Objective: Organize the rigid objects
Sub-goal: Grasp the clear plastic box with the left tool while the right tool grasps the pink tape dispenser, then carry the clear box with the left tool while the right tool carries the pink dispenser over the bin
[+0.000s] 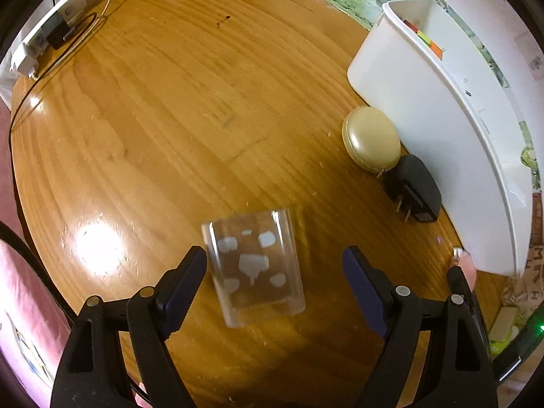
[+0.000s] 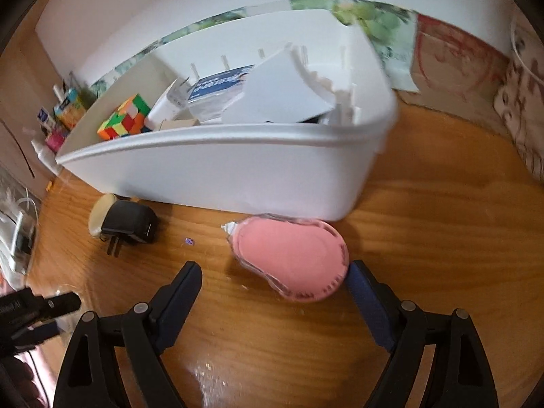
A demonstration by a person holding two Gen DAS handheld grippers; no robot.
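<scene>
The left gripper [image 1: 274, 267] points steeply down at the brown wooden tabletop [image 1: 153, 119], jaws spread. A clear square glass tumbler with frosted white patches [image 1: 253, 268] lies on its side between the blue-padded fingers; neither pad appears to touch it, though the edges are blurred. At 2 o'clock from the tumbler, a cream oval case [image 1: 371, 138] and a black two-pin plug adapter [image 1: 413, 193] sit just beside the wall of a white plastic storage bin [image 1: 425, 129].

The right gripper [image 2: 273, 284] also has its jaws spread. A pink flat teardrop-shaped object with a clear rim [image 2: 289, 258] lies on the table at 12 o'clock from the fingertips, just beside the right pad, with the bin directly beyond it. Inside the bin, a multicoloured puzzle cube [image 2: 124, 119] occupies the left end beside white boxes [image 2: 282, 95].
</scene>
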